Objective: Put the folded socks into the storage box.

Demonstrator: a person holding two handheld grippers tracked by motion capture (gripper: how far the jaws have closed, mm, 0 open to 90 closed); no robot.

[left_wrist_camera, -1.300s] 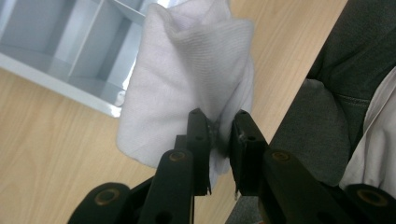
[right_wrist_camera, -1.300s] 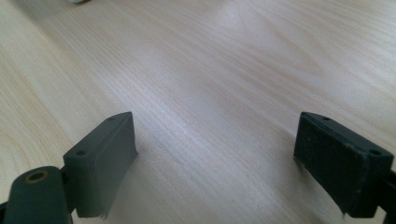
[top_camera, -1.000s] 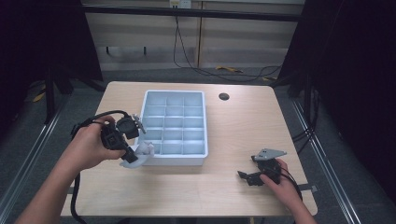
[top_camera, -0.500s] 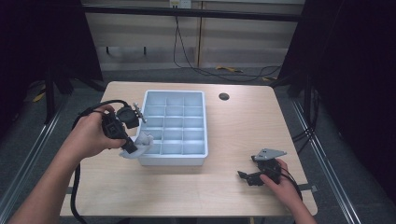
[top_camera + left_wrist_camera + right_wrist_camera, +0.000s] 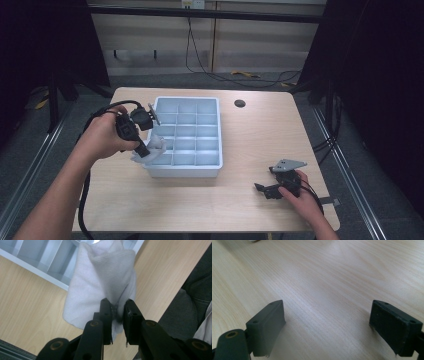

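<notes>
1. From above, we see our left gripper (image 5: 145, 150) pinching a white cloth (image 5: 156, 146) at the tray's (image 5: 210, 167) near-left corner; our right gripper (image 5: 265, 190) rests on the table (image 5: 260, 135).
2. Left gripper view: our jaws pinch the cloth (image 5: 100, 290), which hangs ahead of them over the tray's edge (image 5: 35, 270).
3. Right gripper view: our jaws are spread wide with bare table (image 5: 324, 290) between them.

A pale wooden counter (image 5: 210, 200) fills the middle, with a dark round cable hole (image 5: 239, 103) near its far edge — behind it, loose cables (image 5: 220, 75) trail across the grey floor (image 5: 165, 80) below wood-panelled cabinets (image 5: 250, 45).
</notes>
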